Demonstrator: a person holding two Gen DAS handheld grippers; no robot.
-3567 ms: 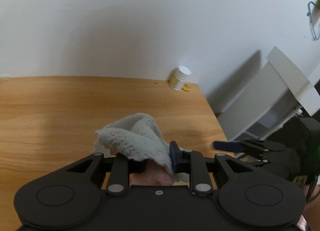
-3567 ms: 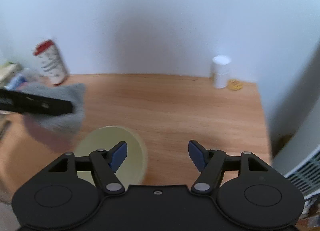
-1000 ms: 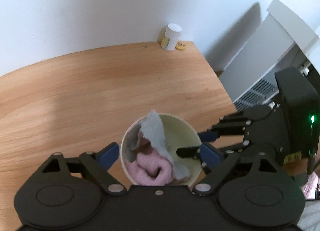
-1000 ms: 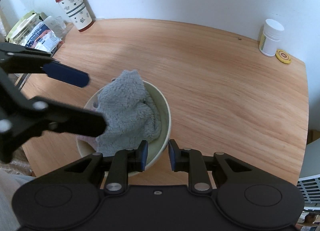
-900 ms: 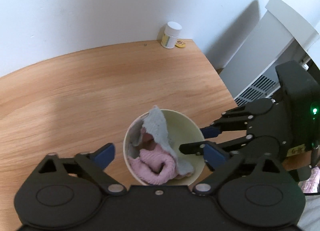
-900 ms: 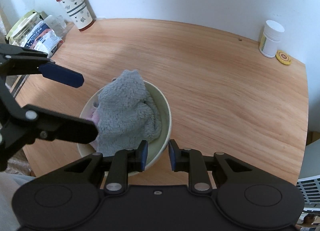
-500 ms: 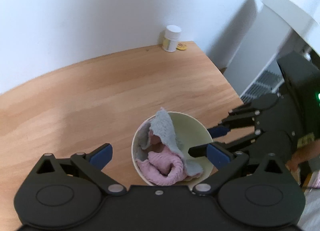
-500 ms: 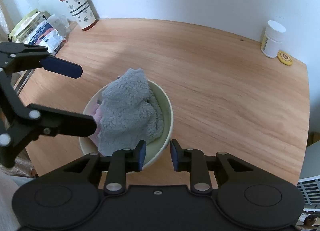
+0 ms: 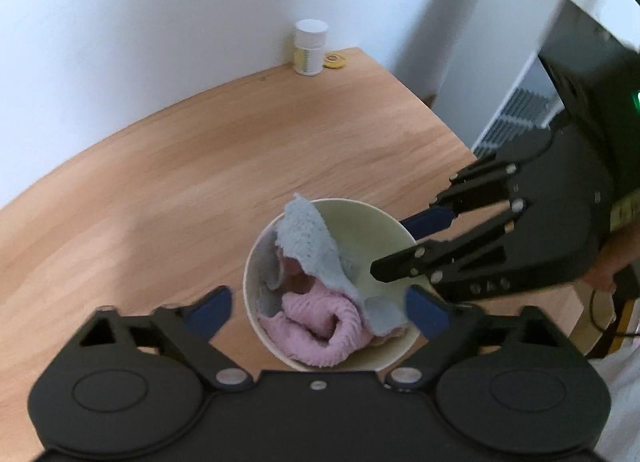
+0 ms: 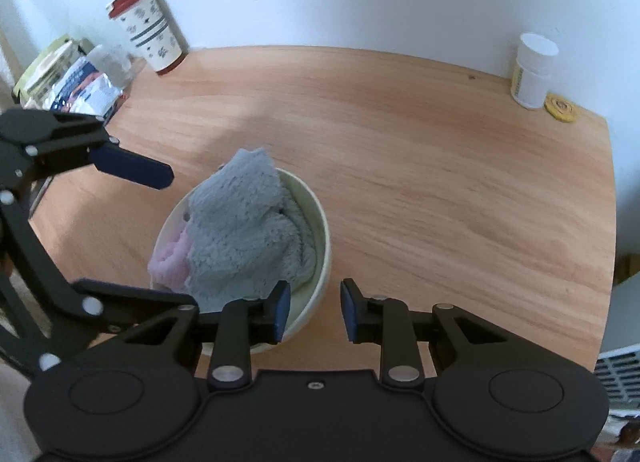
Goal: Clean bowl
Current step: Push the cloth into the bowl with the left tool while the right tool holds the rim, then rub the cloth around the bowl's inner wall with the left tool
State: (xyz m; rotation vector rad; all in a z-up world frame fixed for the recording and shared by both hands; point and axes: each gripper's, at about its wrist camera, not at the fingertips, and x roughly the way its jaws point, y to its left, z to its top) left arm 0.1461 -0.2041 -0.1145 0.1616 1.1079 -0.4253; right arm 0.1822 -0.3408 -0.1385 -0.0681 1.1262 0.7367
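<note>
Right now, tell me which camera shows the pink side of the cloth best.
The left wrist view: the cloth's pink side lies rolled and open at the near side of the bowl. In the right wrist view the grey side covers nearly all of it; only a small pink fold shows at the bowl's left rim.

Lidded cup [image 10: 149, 35], white bottle [image 10: 533, 71], snack packets [image 10: 76, 82]

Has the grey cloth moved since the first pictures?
Yes. The grey cloth hung from the left gripper above the table; now it lies in the bowl, released.
</note>
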